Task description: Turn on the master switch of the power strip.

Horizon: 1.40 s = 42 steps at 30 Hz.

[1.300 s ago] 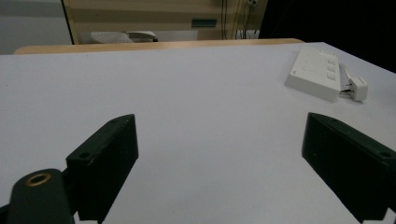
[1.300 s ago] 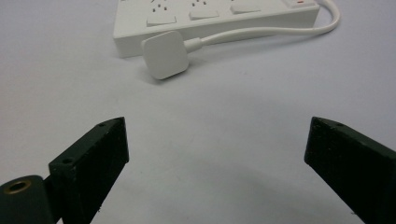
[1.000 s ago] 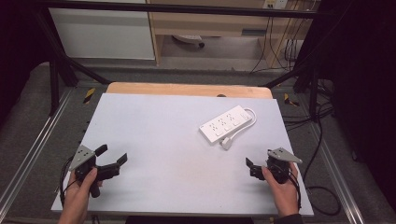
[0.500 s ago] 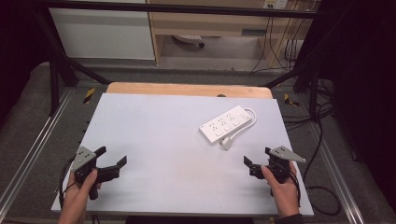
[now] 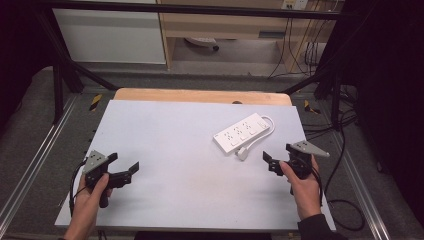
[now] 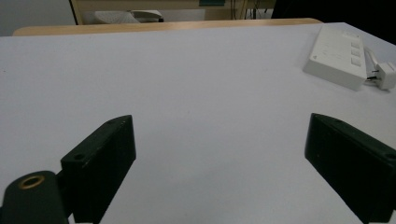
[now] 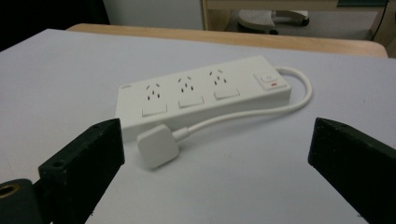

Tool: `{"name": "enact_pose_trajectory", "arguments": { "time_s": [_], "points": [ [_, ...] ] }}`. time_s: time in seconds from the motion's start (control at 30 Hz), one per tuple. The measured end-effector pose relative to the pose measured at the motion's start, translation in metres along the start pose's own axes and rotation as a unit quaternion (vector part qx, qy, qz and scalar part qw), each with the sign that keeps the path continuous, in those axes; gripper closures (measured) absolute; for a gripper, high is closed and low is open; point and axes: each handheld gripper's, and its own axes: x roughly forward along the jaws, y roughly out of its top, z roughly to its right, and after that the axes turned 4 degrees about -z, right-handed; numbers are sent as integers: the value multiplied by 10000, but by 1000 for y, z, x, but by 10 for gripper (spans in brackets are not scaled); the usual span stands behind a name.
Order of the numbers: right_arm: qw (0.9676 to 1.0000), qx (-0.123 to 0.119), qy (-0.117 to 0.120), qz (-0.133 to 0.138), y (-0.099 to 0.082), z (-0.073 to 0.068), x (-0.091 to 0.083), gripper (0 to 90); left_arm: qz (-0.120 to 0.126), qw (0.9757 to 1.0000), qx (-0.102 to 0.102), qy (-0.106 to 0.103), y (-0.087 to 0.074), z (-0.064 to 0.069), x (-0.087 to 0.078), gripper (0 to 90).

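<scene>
Right claw (image 5: 274,161) neared; power strip (image 5: 242,133) lies diagonal, switch far-right.

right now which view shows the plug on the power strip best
The right gripper view: the plug lies close and sharp beside the power strip. The high view shows it small; the left gripper view catches it at the frame's right edge.

Smooth white plastic on the power strip (image 7: 205,95), with a faint sheen, and its plug (image 7: 157,145) and cord look the same. The bench (image 5: 190,150) wears a matt, pale cover; bare wood shows along its far edge. Both tongs, left (image 6: 224,172) and right (image 7: 215,172), are matt black plastic.
</scene>
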Motion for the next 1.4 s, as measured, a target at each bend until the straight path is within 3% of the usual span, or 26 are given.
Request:
{"name": "enact_pose_trajectory", "arguments": {
  "time_s": [0.33,0.4,0.53,0.63,0.8,0.97,1.03,1.13,1.4],
  "points": [
    [9998,-29,-147,164,38,7,7,51,-15,9999,-14,-121,-3,3,-1,86],
    [9997,5,-156,187,43,10,8,65,-86,9998,63,-167,-4,3,-1,83],
    [9988,360,-95,328,51,21,15,99,-113,9998,71,-174,-4,5,-1,83],
    [9983,405,-205,353,56,28,20,138,-72,9998,68,-197,-4,6,-2,78],
    [9979,410,-344,360,57,38,27,296,-7,9997,52,-237,-6,8,-4,79],
    [9975,337,-436,452,58,43,33,530,14,9996,-11,-285,-5,9,-3,79],
    [9971,315,-494,477,59,45,38,594,-21,9995,56,-298,-5,9,-3,79],
    [9972,163,-536,487,67,50,44,696,-17,9995,77,-320,-6,10,-1,79],
    [9969,55,-654,432,80,61,61,872,33,9995,-29,-317,-4,8,3,80]
  ]
}}
